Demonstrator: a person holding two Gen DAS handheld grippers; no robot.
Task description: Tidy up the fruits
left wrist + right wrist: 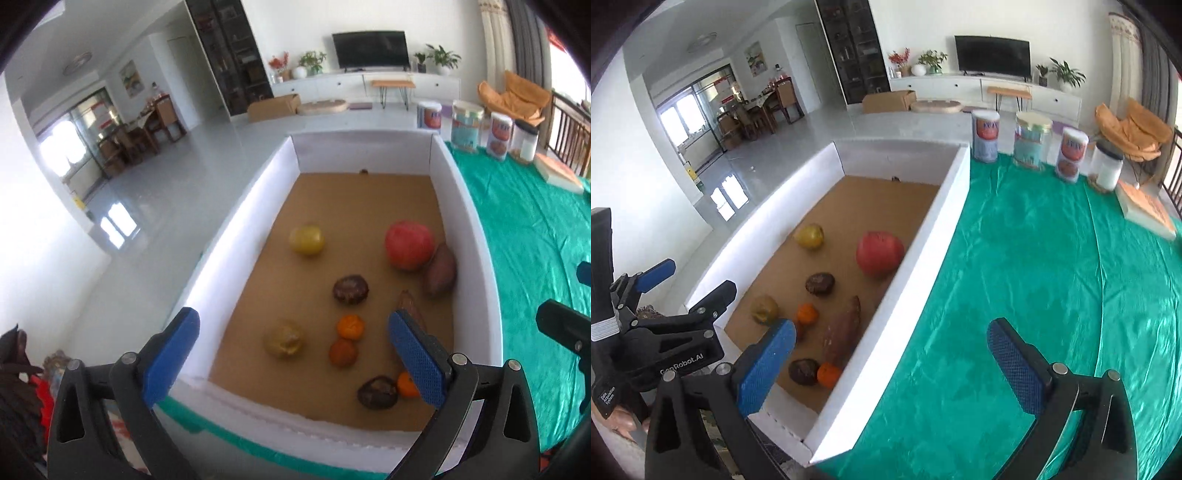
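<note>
Left claw (293, 350) is gaping wide, nothing between the pads, hovering above the near end of the white box (476, 236). Fruits are sitting below and ahead of it on the brown box floor: two oranges (349, 326), dark round fruits (350, 290), yellow fruit (306, 240), red apple (409, 244) touching a sweet potato (440, 270). Right claw (892, 363) is also spread wide and empty, straddling the box's right wall, its right pad over the green tabletop (1052, 266).
</note>
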